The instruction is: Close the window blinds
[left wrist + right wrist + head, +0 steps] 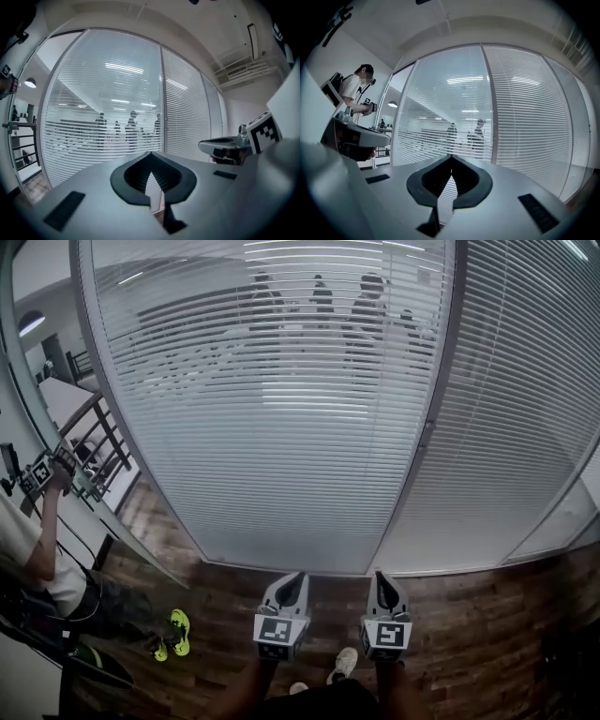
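The window blinds (272, 427) hang behind a curved glass wall that rises from the far edge of the wooden floor (216, 606), straight ahead of both grippers. On the wide pane in front, the slats are tilted open enough that several people (319, 306) show through them as dark shapes in the room beyond. On the neighbouring pane to the right (511, 418), past the grey upright post (427, 427), the slats look flatter and let far less through. The left gripper (292, 589) and the right gripper (384, 589) are held side by side low in the head view, both aimed at the foot of the glass and well apart from it, with nothing touching the blinds. In the left gripper view the jaws are clenched, tips meeting with nothing between them, and the blinds (108, 93) fill the space ahead, while the right gripper (229, 147) shows at that view's right side. In the right gripper view the jaws are likewise clenched on nothing, facing the blinds (525, 108), with the left gripper (356, 138) at that view's left. Another person (47, 559) in a white shirt stands at the left edge of the floor beside a railing (98, 442), wearing yellow-green shoes (173, 634).
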Tool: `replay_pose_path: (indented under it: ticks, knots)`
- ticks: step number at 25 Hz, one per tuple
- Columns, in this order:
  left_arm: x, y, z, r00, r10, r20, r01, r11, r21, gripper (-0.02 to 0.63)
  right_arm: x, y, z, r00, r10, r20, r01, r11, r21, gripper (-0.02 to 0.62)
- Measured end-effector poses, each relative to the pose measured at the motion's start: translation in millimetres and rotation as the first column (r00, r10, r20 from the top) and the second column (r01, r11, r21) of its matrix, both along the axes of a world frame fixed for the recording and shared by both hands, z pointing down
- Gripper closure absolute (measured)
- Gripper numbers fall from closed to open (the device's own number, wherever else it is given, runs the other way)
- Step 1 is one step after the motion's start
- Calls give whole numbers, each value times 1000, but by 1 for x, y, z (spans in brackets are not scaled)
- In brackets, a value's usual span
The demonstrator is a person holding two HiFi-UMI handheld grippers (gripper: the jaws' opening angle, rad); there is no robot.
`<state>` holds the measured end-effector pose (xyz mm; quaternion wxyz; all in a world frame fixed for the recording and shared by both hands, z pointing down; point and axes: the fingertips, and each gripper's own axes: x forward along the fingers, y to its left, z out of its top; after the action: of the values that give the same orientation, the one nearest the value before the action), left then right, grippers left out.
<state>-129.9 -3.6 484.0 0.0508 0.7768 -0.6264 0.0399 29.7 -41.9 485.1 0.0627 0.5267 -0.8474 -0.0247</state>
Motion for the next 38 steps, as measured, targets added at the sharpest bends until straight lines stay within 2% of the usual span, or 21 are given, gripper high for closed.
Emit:
replay_pose_path:
  ticks: [3, 6, 10, 12, 14, 16, 20, 23, 26, 33, 38]
  knots:
    - [5, -8, -4, 1000, 11, 3, -11, 1000, 23, 606, 4, -8, -5, 1000, -4, 3, 4, 1000, 25, 592]
    - [12, -30, -13, 1000, 8, -7, -8, 1000, 4, 606, 13, -34, -17, 1000, 5, 13, -6, 998, 64, 592]
    - [24, -69, -19, 1000, -9, -11, 9, 1000, 3, 606, 39, -75, -21, 998, 59, -9, -59, 998, 4, 592]
    - [27, -80, -13, 1000, -21, -12, 21, 1000, -2, 606, 41, -89, -20, 1000, 31, 2, -31, 999, 35, 592]
    - [26, -74, -10, 1000, -29, -11, 29, 1000, -10, 606, 37, -83, -18, 1000, 0, 9, 0, 998, 59, 592]
    - [24, -72, -11, 999, -41, -1, 41, 999, -14, 606, 36, -81, -18, 1000, -5, 6, 4, 999, 47, 592]
    - [24, -93, -17, 998, -62, 12, 62, 998, -13, 606, 33, -104, -20, 1000, -22, 20, 21, 999, 41, 592]
    - [26, -102, -13, 998, -63, 14, 64, 998, -26, 606, 38, -115, -22, 1000, -1, 12, 1, 1000, 11, 592]
    - [27, -110, -8, 998, -60, 22, 61, 998, -22, 606, 35, -125, -18, 999, -31, 26, 30, 999, 41, 592]
    - [31, -119, -16, 997, -77, 23, 77, 997, -2, 606, 36, -135, -10, 998, -52, 26, 51, 998, 38, 592]
    - [49, -128, -15, 995, -90, 45, 90, 996, 2, 606, 46, -145, -4, 999, -48, 26, 49, 999, -10, 592]
